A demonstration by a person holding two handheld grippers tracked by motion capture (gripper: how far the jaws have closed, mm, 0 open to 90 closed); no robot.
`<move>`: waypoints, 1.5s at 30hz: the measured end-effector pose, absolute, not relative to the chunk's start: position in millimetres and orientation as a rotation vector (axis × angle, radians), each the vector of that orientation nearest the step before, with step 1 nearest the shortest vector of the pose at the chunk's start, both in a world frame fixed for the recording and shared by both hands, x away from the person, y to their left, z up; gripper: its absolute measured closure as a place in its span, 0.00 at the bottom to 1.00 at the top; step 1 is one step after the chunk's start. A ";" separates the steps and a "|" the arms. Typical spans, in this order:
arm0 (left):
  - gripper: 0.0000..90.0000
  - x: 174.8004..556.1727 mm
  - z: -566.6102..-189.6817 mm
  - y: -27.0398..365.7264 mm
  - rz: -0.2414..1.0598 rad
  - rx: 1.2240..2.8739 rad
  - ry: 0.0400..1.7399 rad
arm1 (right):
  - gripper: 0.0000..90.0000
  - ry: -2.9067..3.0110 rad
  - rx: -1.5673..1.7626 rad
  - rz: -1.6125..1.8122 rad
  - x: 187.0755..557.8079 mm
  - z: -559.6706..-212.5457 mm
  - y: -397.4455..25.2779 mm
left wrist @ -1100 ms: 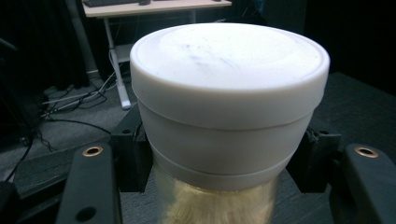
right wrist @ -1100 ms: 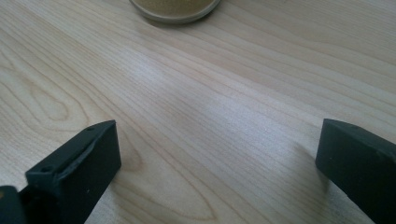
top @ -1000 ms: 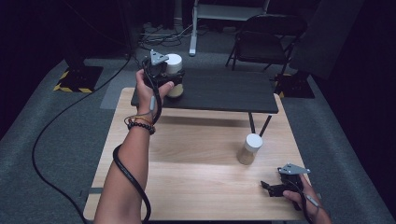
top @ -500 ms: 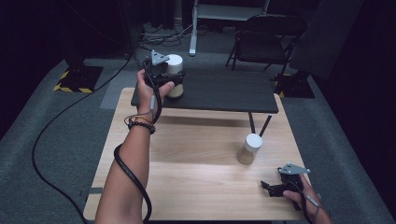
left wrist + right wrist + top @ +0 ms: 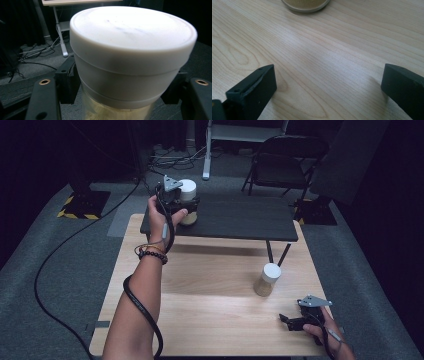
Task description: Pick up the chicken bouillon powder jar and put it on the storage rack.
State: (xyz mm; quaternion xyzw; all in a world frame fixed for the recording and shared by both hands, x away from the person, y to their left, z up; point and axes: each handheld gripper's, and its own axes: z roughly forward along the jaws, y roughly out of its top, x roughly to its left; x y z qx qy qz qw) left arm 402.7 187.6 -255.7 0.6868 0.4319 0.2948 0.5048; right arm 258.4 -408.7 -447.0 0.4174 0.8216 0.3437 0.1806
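white-lidded jar (image 5: 188, 202) unmoved on the black shelf (image 5: 235, 217) since a second ago, left gripper (image 5: 176, 203) clamped on it, so placement looks finished pending release; right gripper (image 5: 292, 321) spread, idle near the second jar (image 5: 267, 280).

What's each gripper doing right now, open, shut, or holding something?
Left gripper: shut on the white-lidded jar, over the black shelf.
Right gripper: open, holding nothing, low over the wooden table.
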 end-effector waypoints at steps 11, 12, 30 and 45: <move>0.18 404.2 -254.8 188.5 0.720 1.666 1.062 | 0.00 2.321 1.179 0.971 258.4 -447.0 -408.7; 0.14 403.4 -255.8 188.3 0.731 1.664 1.061 | 0.00 2.321 1.179 0.970 258.4 -447.0 -408.7; 0.01 396.1 -257.4 187.9 0.787 1.625 1.068 | 0.00 2.321 1.179 0.971 258.4 -447.0 -408.7; 0.01 372.7 -252.9 184.1 0.907 1.663 0.971 | 0.00 2.321 1.179 0.971 258.4 -446.9 -408.7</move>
